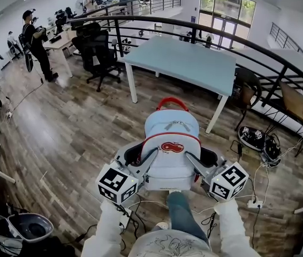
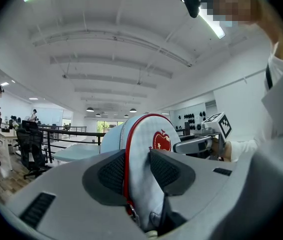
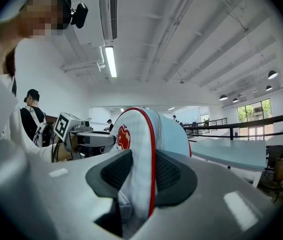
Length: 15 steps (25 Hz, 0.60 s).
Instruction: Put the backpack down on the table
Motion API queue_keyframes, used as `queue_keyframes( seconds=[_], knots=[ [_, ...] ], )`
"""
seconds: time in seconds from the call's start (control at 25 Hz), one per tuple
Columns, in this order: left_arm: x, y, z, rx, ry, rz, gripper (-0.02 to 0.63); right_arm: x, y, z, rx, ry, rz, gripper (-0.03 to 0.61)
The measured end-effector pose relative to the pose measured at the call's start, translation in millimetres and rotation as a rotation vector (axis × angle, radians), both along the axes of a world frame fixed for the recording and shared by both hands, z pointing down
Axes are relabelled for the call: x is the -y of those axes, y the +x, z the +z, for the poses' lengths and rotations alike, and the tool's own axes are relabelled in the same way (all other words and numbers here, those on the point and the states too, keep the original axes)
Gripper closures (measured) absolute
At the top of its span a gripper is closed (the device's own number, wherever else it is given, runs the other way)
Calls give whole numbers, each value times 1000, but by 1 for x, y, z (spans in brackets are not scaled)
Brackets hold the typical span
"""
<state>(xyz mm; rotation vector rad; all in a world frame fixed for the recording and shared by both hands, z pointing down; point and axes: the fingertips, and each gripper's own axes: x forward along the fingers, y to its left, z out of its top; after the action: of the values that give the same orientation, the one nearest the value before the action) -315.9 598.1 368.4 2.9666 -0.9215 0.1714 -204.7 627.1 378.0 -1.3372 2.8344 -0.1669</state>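
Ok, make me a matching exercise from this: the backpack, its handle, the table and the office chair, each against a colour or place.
1 backpack
2 handle
3 table
4 office chair

a black, left of the table
b red, on the backpack's top
c white legs, ahead
d clamped by left gripper and right gripper

Pairs: 1-d, 2-b, 3-c, 4-a

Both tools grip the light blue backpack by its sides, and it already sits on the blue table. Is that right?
Not quite. The left tool and the right tool do grip the backpack by its sides, but it is not on the table: the head view shows it held in the air over the wooden floor, short of the table.
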Motion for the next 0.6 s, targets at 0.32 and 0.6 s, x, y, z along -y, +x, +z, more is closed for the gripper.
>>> queue_keyframes(
  seconds=[0.32,0.6],
  knots=[
    [95,38,0,0,2,-37,468,98,39,-1,-20,20,-31,436],
    [206,93,-12,-13,8,-64,466,211,94,-14,-31,40,-56,436]
  ],
)
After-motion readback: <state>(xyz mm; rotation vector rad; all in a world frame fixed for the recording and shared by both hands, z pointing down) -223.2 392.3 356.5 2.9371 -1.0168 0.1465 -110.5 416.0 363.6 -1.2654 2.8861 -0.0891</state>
